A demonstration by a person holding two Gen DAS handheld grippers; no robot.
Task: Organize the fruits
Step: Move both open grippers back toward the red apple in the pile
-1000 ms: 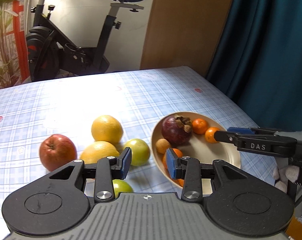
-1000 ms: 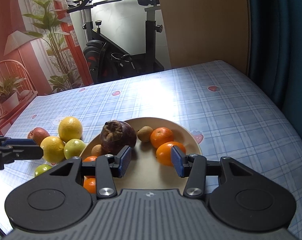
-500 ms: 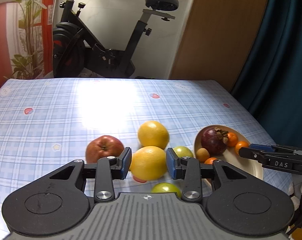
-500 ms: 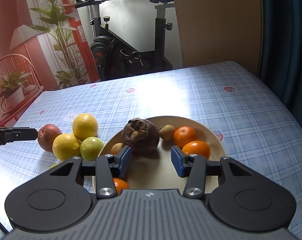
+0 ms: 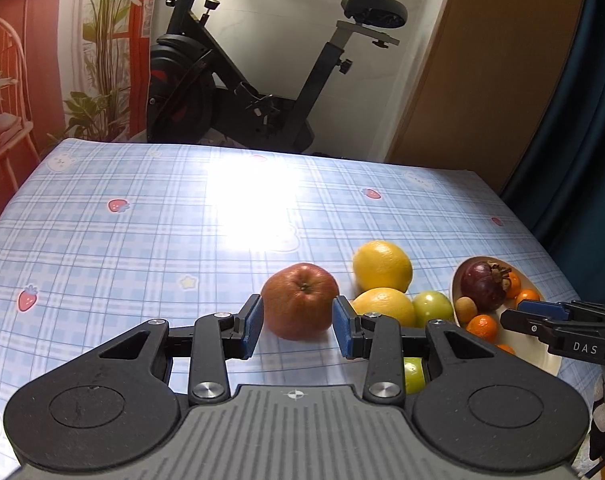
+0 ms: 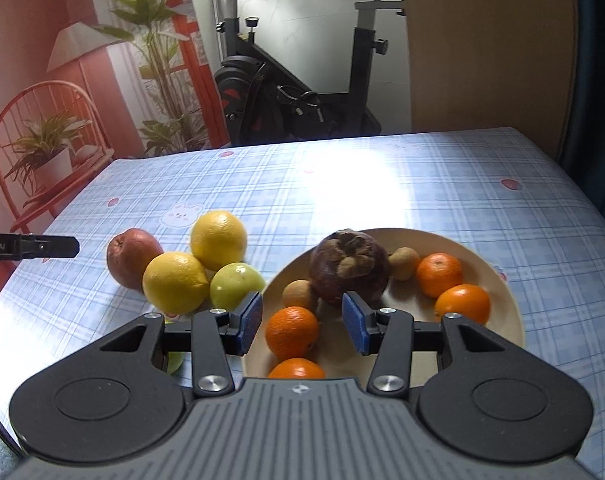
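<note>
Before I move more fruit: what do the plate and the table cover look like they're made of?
Plate: cream, smooth, matte with a soft sheen and a thin rim; probably ceramic or melamine, the look leaves it open.
Table cover: blue plaid with printed strawberries and bunnies; the strong window glare suggests wipeable vinyl or oilcloth rather than woven cloth.

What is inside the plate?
On the plate lie a dark mangosteen, four small oranges and two little brown fruits. The right gripper covers its near edge, so more may hide there.
</note>
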